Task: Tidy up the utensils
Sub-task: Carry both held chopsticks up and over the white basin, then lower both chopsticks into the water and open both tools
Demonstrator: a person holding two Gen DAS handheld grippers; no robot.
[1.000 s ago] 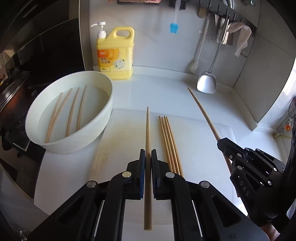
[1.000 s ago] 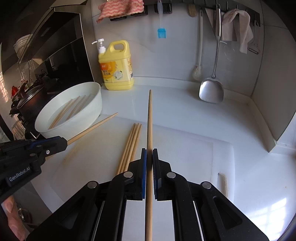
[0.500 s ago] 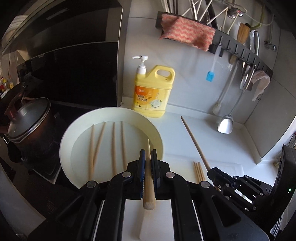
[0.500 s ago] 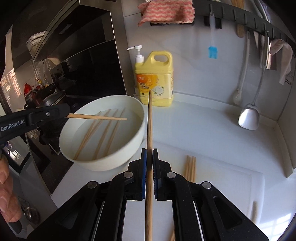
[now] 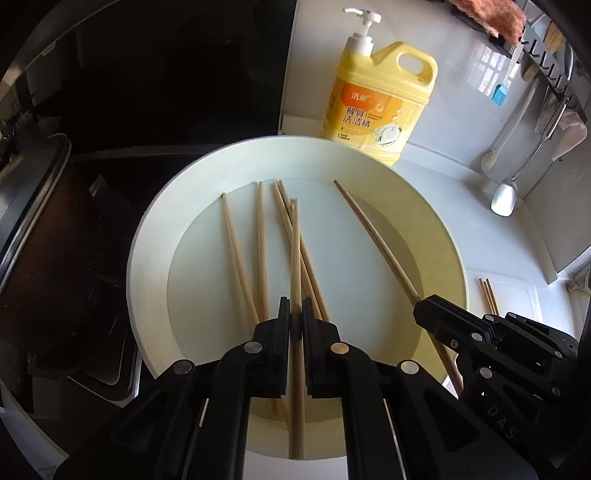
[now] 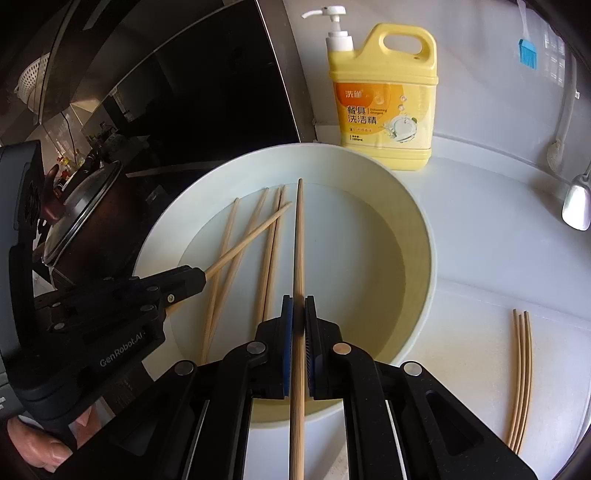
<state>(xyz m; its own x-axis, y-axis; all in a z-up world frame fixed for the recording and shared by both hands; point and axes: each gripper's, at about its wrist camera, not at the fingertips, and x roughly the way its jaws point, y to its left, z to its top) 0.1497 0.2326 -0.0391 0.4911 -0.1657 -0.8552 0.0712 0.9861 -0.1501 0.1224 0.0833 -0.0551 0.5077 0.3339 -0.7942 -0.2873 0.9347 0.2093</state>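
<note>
My left gripper (image 5: 295, 317) is shut on a wooden chopstick (image 5: 294, 258) and holds it over the white basin (image 5: 147, 236). My right gripper (image 6: 299, 306) is shut on a second chopstick (image 6: 298, 236), also over the basin (image 6: 424, 236). Several chopsticks (image 5: 236, 251) lie in water on the basin floor. In the left wrist view the right gripper (image 5: 419, 308) and its chopstick (image 5: 373, 236) enter from the right. In the right wrist view the left gripper (image 6: 201, 275) and its chopstick (image 6: 247, 240) enter from the left. Three chopsticks (image 6: 521, 376) lie on the white board.
A yellow dish-soap bottle (image 6: 388, 99) stands behind the basin. A dark pot with a lid (image 6: 77, 214) sits left of it. A spatula (image 5: 504, 197), a blue brush (image 6: 528, 51) and a cloth (image 5: 487, 16) hang on the wall rail.
Both grippers carried their chopsticks left from the cutting board to above the basin and tilted downward. The basin now fills both views.
</note>
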